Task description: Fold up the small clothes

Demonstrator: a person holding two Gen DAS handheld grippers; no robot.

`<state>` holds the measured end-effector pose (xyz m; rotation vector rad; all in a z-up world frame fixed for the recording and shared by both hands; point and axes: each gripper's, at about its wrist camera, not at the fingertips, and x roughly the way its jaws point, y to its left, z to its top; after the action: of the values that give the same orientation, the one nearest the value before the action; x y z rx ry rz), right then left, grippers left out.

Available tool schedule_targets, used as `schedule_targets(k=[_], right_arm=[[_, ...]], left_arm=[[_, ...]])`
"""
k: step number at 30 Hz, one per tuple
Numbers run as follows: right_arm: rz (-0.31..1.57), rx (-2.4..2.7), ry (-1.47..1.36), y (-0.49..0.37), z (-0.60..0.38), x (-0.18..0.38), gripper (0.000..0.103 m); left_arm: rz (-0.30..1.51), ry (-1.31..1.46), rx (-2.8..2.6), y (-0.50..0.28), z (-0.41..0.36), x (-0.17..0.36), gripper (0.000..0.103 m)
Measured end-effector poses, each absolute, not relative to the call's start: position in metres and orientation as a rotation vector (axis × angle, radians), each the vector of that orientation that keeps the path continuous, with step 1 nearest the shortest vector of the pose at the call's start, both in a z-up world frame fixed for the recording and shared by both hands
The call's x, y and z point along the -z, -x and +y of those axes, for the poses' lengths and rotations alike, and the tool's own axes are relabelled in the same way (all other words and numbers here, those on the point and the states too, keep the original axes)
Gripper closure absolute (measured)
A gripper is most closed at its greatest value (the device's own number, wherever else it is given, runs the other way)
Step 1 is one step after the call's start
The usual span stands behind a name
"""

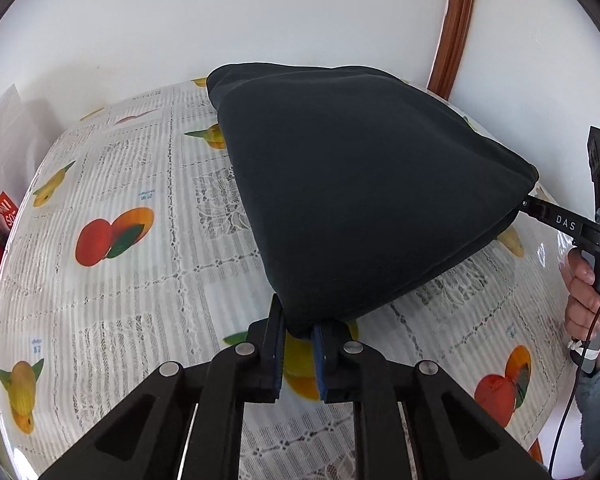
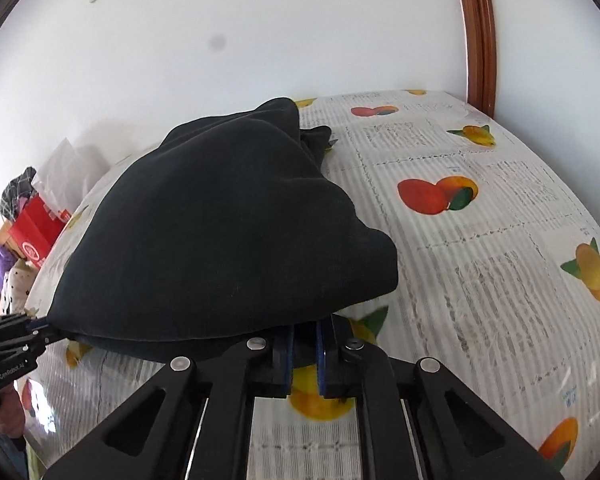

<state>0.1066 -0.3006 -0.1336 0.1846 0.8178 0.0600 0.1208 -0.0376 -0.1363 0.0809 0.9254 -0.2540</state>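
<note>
A black garment (image 1: 360, 192) is folded over on the fruit-print tablecloth (image 1: 132, 280), its near edge lifted. My left gripper (image 1: 298, 330) is shut on one near corner of the garment. My right gripper (image 2: 303, 334) is shut on the other near corner; the garment (image 2: 220, 240) drapes over its fingertips and hides them. The right gripper also shows in the left wrist view (image 1: 526, 202) at the cloth's right corner. The left gripper shows in the right wrist view (image 2: 54, 328) at the cloth's left corner. The far part of the garment rests on the table.
A white wall stands behind the table. A brown wooden door frame (image 1: 456, 24) is at the far right. A red bag (image 2: 36, 232) and other clutter sit off the table's left side. Bare tablecloth (image 2: 480, 240) lies right of the garment.
</note>
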Motion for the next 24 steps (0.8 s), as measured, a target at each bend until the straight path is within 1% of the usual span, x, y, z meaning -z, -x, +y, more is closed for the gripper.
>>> schedule_targets(k=[6,9,10,11,12,13,14,15,16,24], right_arm=[[0.812,-0.055,-0.184,-0.152,-0.302,0.137,0.096],[0.829,-0.06,-0.162,-0.152,-0.305,0.133,0.09],[0.823,-0.062,-0.15,-0.148,-0.307,0.13,0.085],[0.817,-0.061,-0.132,-0.142,-0.309,0.127,0.083],[0.81,-0.06,-0.105,-0.137,-0.31,0.124,0.075],[0.801,-0.059,-0.072,-0.133,-0.31,0.121,0.065],[0.79,-0.056,-0.042,-0.129,-0.31,0.117,0.06],[0.781,-0.051,-0.017,-0.128,-0.31,0.115,0.053],[0.775,-0.05,-0.001,-0.13,-0.312,0.113,0.05],[0.764,-0.124,-0.041,-0.144,-0.312,0.103,0.05]], left_arm=[[0.932,-0.076,0.217,-0.149,-0.037,0.139,0.091],[0.96,-0.061,0.209,-0.156,-0.036,0.144,0.088],[0.964,-0.056,0.212,-0.156,-0.035,0.145,0.088],[0.964,-0.051,0.215,-0.156,-0.035,0.146,0.088],[0.967,-0.045,0.221,-0.156,-0.035,0.147,0.088],[0.97,-0.04,0.224,-0.156,-0.034,0.147,0.088],[0.972,-0.036,0.226,-0.156,-0.035,0.147,0.088],[0.974,-0.028,0.229,-0.156,-0.035,0.148,0.088],[0.977,-0.018,0.231,-0.157,-0.034,0.148,0.088],[0.979,-0.018,0.203,-0.161,-0.035,0.15,0.084]])
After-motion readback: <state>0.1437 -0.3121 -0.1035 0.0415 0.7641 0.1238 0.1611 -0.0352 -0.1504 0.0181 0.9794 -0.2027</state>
